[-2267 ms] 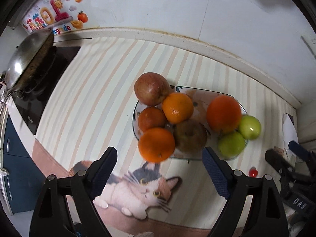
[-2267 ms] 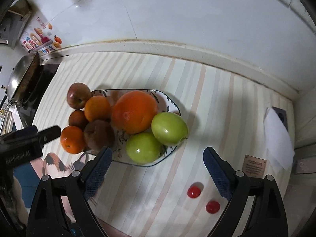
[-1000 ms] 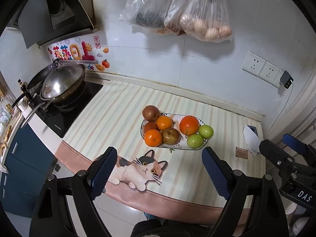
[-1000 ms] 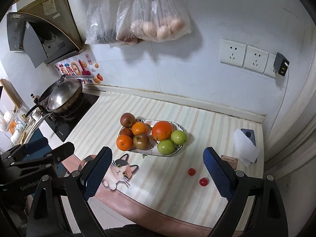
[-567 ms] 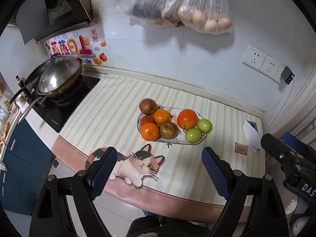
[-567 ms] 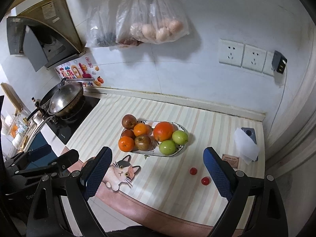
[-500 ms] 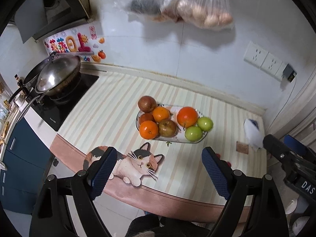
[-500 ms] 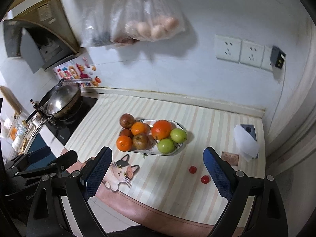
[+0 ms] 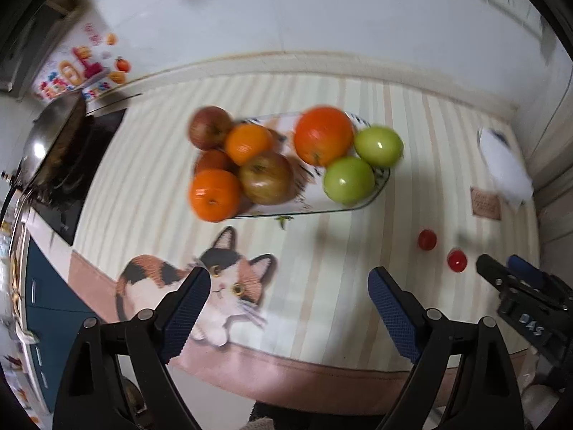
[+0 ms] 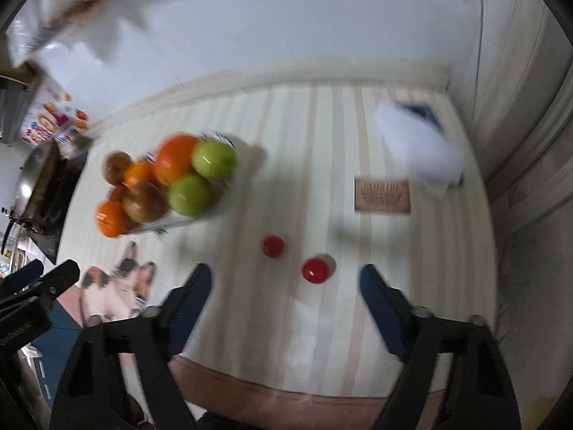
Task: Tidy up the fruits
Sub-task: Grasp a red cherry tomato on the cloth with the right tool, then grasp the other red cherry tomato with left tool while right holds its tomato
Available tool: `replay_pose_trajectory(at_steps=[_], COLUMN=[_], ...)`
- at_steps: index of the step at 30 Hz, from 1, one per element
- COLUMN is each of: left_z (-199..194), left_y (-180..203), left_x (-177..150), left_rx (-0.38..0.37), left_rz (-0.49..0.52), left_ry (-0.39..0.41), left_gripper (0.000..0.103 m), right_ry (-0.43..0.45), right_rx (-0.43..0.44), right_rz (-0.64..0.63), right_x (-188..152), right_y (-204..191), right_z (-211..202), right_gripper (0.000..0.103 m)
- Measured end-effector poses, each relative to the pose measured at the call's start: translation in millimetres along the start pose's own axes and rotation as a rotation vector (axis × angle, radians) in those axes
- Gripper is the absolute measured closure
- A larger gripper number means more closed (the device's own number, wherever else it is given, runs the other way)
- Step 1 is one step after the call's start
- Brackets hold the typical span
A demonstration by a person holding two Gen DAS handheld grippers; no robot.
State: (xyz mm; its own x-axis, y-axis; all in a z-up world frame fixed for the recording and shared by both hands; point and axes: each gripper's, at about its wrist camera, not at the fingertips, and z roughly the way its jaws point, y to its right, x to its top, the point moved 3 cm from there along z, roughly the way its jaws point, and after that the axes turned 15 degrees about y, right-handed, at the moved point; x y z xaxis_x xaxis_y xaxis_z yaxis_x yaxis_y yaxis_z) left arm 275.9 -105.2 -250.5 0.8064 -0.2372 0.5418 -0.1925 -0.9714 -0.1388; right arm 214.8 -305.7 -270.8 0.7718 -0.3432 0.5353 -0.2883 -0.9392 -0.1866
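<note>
Left wrist view: striped cream countertop mat with a cat print (image 9: 322, 279) fills most of what we see, and on it the oval patterned ceramic plate (image 9: 361, 206) piled with fruit. Biggest is the large round orange (image 9: 323, 135) mid-plate, then a brownish-red apple (image 9: 265, 178), two glossy green apples (image 9: 349, 180) at the plate's right end, and smaller mandarins (image 9: 214, 194) at its left end. Two small red cherry tomatoes (image 10: 315, 270) lie loose on the mat, well apart from the plate, near our right gripper (image 10: 284, 292).

Left gripper (image 9: 288, 297) hangs released, nothing between its fingers. Right gripper's jaws have just been closing but are apart and empty, the tomatoes just ahead of them.

We judge the tomatoes light, smooth, thin-skinned and quick to roll or burst: pinch one gently across its widest part. Apples and oranges look firm and heavier; take those around the middle.
</note>
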Motion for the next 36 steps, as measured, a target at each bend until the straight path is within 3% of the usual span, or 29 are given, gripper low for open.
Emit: replay_pose_trajectory(at_steps=[3, 8, 12, 17, 22, 29, 36], left_z=[27.5, 61.7, 79.1, 90.7, 102.9, 117.2, 120.9], left_y=[19.6, 39.1, 56.5, 84.9, 117.4, 149.4, 161.4], left_x=[-1.7, -2.8, -1.9, 0.1, -2.3, -8.4, -9.9], left_rx=[0.000, -0.029, -0.098, -0.199, -0.273, -0.298, -0.299], left_rz=[0.044, 0.061, 0.057, 0.067, 0.087, 0.144, 0.182], left_ry=[-0.040, -0.105, -0.145, -0.181, -0.224, -0.248, -0.239], left_gripper=[0.013, 0.013, 0.013, 0.016, 0.031, 0.037, 0.065], right_ry=[-0.041, -0.084, -0.108, -0.064, -0.038, -0.029, -0.016], right_rx=[0.001, -0.020, -0.039, -0.039, -0.079, -0.126, -0.138], right_rz=[0.013, -0.013, -0.034, -0.005, 0.052, 0.082, 0.101], right_x=[-13.9, -28.4, -38.0, -39.1, -38.6, -38.4, -36.6], right_y=[10.3, 15.2, 17.5, 30.8, 60.6, 87.4, 103.7], right_z=[35.2, 75.5, 95.6, 91.4, 75.4, 66.3, 56.9], right_gripper=[0.044, 0.052, 0.070, 0.070, 0.070, 0.070, 0.070])
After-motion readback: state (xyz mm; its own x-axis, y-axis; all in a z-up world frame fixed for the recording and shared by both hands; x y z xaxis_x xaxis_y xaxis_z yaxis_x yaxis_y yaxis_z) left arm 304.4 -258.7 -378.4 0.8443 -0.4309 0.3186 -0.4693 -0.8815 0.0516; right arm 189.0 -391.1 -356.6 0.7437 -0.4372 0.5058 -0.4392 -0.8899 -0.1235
